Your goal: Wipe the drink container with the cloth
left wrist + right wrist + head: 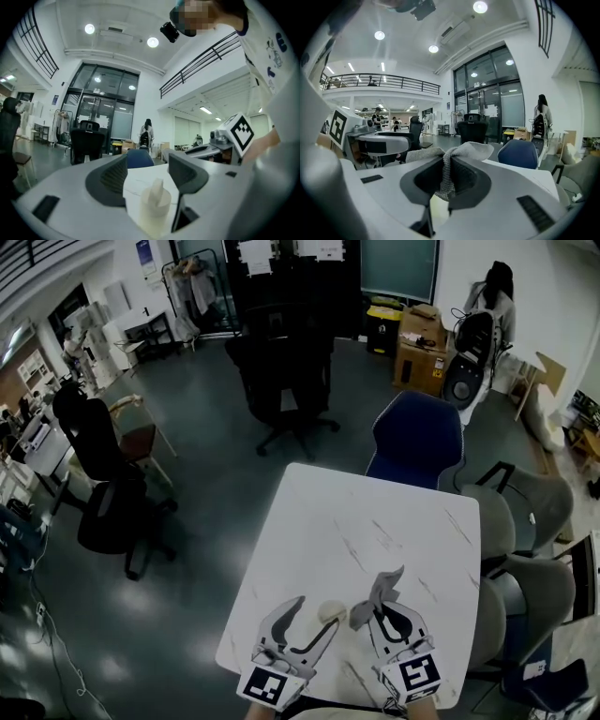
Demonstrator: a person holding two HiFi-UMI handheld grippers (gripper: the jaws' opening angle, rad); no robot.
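A small cream drink container (330, 611) with a cap lies at the table's near edge, between the jaws of my left gripper (317, 612). In the left gripper view the container (156, 204) sits deep between the two pads of that gripper (147, 173), which is open, with a strip of table showing on the container's left. My right gripper (384, 610) is shut on a grey cloth (380, 585) just right of the container. In the right gripper view the cloth (461, 152) bunches up out of the closed jaws of that gripper (447, 177).
The white table (366, 521) stretches ahead of both grippers. A blue chair (417, 437) stands at its far edge and grey seats (525, 549) along its right side. Black office chairs (286, 381) stand on the floor beyond. A person (492, 296) stands far back.
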